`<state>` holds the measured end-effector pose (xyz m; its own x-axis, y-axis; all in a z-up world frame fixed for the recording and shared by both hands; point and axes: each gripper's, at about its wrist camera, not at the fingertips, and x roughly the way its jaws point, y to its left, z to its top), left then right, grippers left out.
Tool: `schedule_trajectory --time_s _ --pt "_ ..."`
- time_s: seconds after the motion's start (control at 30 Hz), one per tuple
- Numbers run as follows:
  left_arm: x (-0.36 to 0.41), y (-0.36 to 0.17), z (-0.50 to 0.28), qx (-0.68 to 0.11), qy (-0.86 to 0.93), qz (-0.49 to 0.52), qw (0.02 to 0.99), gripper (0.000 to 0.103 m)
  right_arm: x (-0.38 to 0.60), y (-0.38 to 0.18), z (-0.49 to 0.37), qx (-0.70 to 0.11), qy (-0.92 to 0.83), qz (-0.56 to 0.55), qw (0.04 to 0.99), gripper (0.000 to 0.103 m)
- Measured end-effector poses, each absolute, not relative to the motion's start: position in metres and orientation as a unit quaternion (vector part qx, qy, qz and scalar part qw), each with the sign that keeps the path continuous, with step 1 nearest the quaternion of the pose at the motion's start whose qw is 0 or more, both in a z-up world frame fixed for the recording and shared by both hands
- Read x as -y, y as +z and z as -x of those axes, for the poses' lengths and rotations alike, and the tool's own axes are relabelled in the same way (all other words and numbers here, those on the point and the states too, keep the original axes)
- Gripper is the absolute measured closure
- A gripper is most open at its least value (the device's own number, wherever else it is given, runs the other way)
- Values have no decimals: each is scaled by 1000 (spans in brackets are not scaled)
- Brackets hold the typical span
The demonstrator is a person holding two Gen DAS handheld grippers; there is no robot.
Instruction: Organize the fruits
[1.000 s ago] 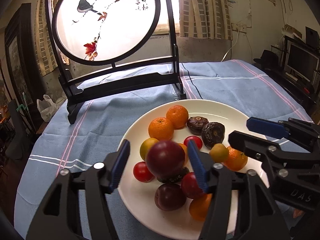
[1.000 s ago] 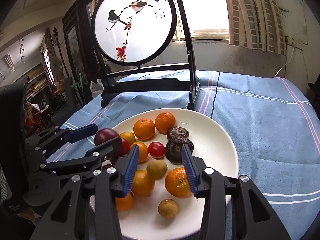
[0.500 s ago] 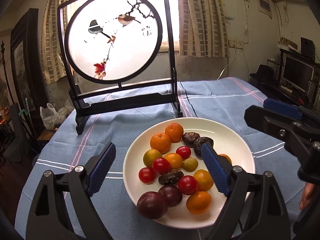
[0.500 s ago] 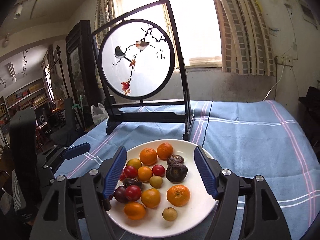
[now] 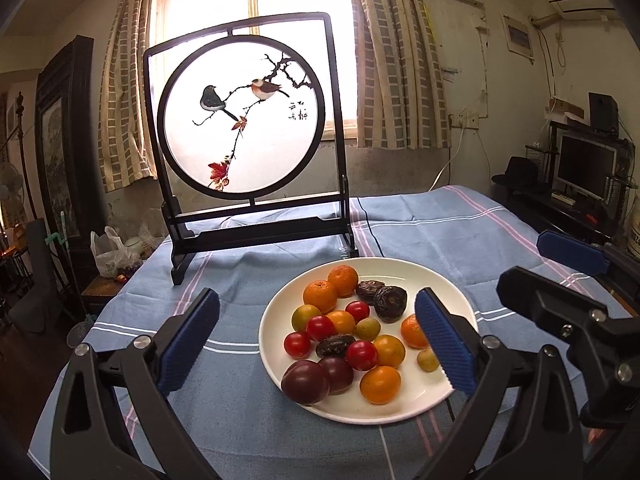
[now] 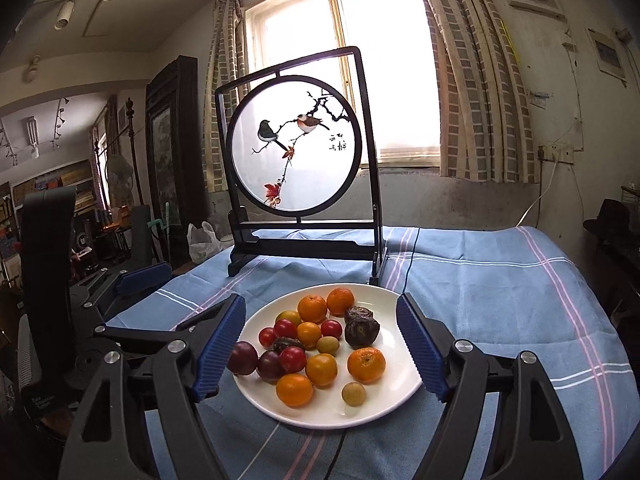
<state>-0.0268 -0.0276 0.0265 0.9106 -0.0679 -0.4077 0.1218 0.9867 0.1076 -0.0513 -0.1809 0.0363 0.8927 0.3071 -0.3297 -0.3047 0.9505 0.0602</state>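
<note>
A white plate (image 5: 424,276) on the blue cloth holds oranges, red cherry tomatoes, dark plums and wrinkled dark fruits. A dark plum (image 5: 305,382) rests at the plate's near left rim; it also shows in the right wrist view (image 6: 243,357). My left gripper (image 5: 316,346) is open and empty, held back above the plate's near side. My right gripper (image 6: 322,354) is open and empty, also held back from the plate (image 6: 384,294). The right gripper's fingers (image 5: 572,254) show at the right of the left wrist view.
A black-framed round bird screen (image 5: 244,120) stands on the table behind the plate. A thin cable (image 6: 406,272) runs across the cloth past the plate. A monitor (image 5: 586,170) and shelves stand right of the table; clutter stands at the left.
My left gripper opened and let go of the dark plum, which now lies on the plate's near left rim. Both grippers opened wide and pulled back and up from the plate.
</note>
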Motion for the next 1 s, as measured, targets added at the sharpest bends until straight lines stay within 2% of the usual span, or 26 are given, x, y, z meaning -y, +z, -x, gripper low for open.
schedule_trajectory --time_s 0.33,1.0 --pt "13 -1 -3 -247 -7 -70 967 5 183 15 33 -207 141 -8 968 22" --pt "6 -4 -5 -259 4 -46 965 5 172 8 33 -212 148 10 966 21"
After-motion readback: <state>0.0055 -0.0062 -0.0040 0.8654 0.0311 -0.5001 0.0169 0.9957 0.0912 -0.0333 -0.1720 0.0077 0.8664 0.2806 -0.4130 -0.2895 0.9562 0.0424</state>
